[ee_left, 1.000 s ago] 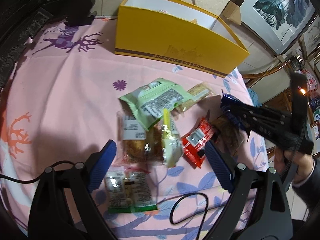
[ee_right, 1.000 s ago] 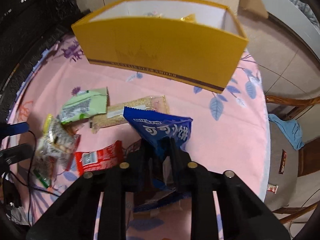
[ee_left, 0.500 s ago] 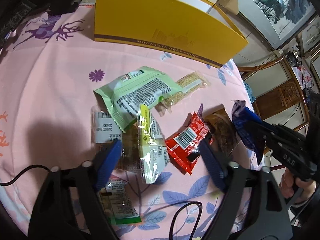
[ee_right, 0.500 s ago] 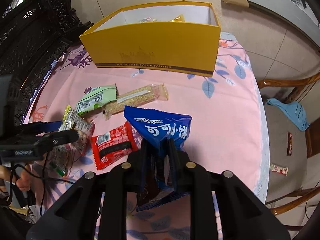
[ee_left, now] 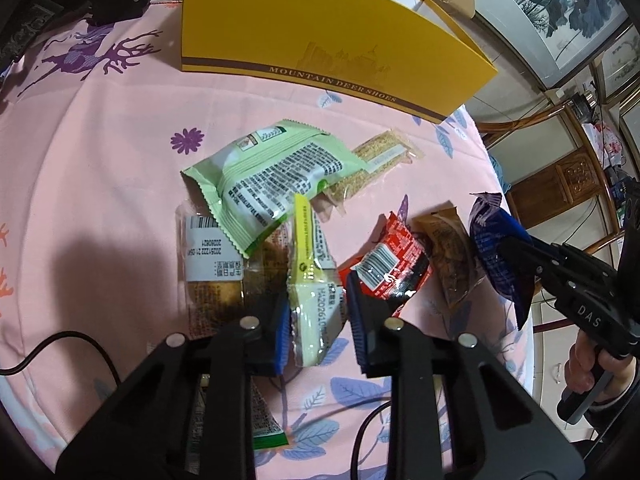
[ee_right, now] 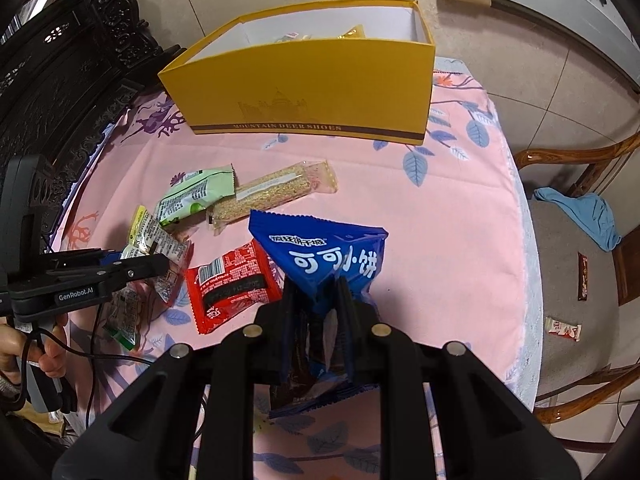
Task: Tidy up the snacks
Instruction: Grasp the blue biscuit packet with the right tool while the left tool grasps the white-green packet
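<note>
My left gripper points down at the snack pile, its jaws closing with the blue pads pressed on a yellow-edged clear packet. Around it lie a green packet, a sesame bar, a red packet, a brown packet and a clear cake packet. My right gripper is shut on a blue biscuit bag held above the pink tablecloth. The open yellow shoe box stands at the table's far side with a few snacks inside.
A black cable runs over the cloth near the front edge. A wooden chair with a blue cloth and two loose wrappers is right of the table. Dark carved furniture stands at the left.
The left gripper has come down onto the pile and its wide jaws have closed on the yellow-edged packet. The right gripper has drawn back with the blue bag still in it.
</note>
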`<state>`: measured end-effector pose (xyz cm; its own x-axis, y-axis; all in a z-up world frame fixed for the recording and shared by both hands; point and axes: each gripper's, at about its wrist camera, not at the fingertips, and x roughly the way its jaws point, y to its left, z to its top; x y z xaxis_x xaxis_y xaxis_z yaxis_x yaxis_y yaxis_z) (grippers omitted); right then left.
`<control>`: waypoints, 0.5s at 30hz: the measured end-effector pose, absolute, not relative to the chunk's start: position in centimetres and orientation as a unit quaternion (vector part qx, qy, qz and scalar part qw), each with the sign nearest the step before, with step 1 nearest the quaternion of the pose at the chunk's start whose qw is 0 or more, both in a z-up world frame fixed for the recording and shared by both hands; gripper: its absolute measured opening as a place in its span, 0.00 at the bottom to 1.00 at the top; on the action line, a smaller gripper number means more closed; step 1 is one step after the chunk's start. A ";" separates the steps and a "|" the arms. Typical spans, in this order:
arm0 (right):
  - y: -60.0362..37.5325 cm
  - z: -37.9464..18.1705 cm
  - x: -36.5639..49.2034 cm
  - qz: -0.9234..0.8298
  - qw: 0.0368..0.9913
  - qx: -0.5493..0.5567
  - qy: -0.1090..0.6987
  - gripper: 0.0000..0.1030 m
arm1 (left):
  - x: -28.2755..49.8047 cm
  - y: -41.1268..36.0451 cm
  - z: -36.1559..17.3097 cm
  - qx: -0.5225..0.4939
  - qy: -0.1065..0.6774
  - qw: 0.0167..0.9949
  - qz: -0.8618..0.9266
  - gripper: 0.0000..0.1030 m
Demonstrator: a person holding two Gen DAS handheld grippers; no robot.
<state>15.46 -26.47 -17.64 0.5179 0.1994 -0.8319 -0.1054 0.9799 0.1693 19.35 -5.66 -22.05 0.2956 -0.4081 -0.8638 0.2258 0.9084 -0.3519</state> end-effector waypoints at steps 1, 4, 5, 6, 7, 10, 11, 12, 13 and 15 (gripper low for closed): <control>-26.5 -17.5 15.4 0.089 0.871 0.050 0.481 0.19 | 19.3 -5.6 -21.9 -0.083 0.558 0.801 -0.198 0.24; -26.4 -17.0 15.2 0.093 0.873 0.052 0.476 0.18 | 19.1 -5.2 -21.3 -0.089 0.552 0.805 -0.200 0.24; -26.4 -16.8 15.1 0.095 0.875 0.052 0.473 0.17 | 19.0 -5.1 -21.0 -0.091 0.549 0.806 -0.200 0.24; -26.3 -16.6 15.0 0.096 0.876 0.053 0.470 0.17 | 19.0 -5.0 -20.7 -0.092 0.546 0.808 -0.201 0.24; -26.2 -16.4 14.9 0.097 0.877 0.052 0.467 0.16 | 18.9 -4.8 -20.4 -0.094 0.542 0.810 -0.201 0.24; -26.1 -15.9 14.8 0.103 0.880 0.052 0.461 0.15 | 18.7 -4.4 -19.5 -0.100 0.533 0.816 -0.202 0.24; -26.0 -15.6 14.7 0.105 0.881 0.051 0.459 0.15 | 18.6 -4.2 -19.1 -0.102 0.529 0.818 -0.202 0.24; -25.9 -15.3 14.6 0.108 0.882 0.051 0.456 0.15 | 18.6 -4.1 -18.9 -0.104 0.527 0.819 -0.202 0.24; -25.8 -15.1 14.6 0.109 0.884 0.051 0.452 0.15 | 18.5 -3.9 -18.5 -0.107 0.523 0.821 -0.203 0.24; -25.8 -14.5 14.5 0.112 0.886 0.051 0.446 0.15 | 18.4 -3.6 -17.7 -0.110 0.515 0.825 -0.204 0.24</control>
